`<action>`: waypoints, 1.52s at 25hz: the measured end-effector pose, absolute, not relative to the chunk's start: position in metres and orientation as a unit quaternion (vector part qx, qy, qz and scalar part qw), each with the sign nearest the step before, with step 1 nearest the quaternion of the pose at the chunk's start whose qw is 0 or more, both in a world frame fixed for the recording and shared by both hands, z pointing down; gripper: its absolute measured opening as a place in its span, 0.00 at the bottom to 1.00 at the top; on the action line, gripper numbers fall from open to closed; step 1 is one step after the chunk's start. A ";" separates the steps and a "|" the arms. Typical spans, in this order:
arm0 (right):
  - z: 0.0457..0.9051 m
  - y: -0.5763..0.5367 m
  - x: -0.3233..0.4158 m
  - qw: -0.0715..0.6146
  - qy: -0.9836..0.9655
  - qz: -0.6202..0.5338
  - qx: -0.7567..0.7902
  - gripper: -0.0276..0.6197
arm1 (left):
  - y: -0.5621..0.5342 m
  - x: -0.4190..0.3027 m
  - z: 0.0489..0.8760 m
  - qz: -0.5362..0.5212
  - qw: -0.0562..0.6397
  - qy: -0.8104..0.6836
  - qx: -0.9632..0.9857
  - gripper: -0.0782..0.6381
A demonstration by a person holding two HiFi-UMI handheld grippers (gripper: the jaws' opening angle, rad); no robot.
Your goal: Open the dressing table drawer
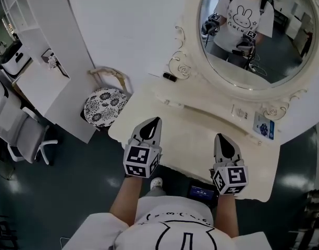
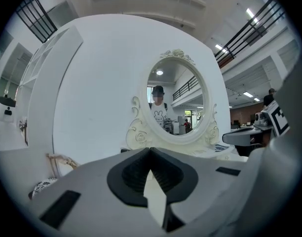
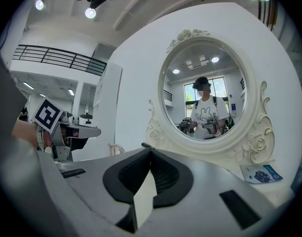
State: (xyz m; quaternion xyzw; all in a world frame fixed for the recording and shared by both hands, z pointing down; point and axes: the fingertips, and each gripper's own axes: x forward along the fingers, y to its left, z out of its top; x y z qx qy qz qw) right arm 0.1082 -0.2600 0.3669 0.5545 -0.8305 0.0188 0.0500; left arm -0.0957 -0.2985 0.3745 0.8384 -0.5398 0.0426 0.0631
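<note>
The cream dressing table [image 1: 191, 134] with its oval mirror [image 1: 253, 35] stands in front of me. Its drawer front lies under the tabletop's near edge and shows in no view. My left gripper [image 1: 156, 120] hovers over the tabletop's near left part, shut and empty, its tips [image 2: 150, 148] meeting. My right gripper [image 1: 219, 136] is shut and empty over the near right part, pointing at the mirror [image 3: 207, 90]. Both point roughly level toward the mirror frame [image 2: 176, 100]. The mirror reflects the person holding both grippers.
A round stool with a floral cushion [image 1: 105, 105] stands left of the table. A small black tube [image 1: 170, 77] and a blue card [image 1: 264, 125] lie at the back of the tabletop. A white office chair [image 1: 24, 134] and white shelving [image 1: 39, 61] are at far left.
</note>
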 end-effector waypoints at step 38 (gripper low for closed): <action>0.428 -0.349 0.097 0.093 -0.793 0.055 0.600 0.09 | -0.412 -0.098 0.453 0.084 0.133 -0.458 0.875 0.22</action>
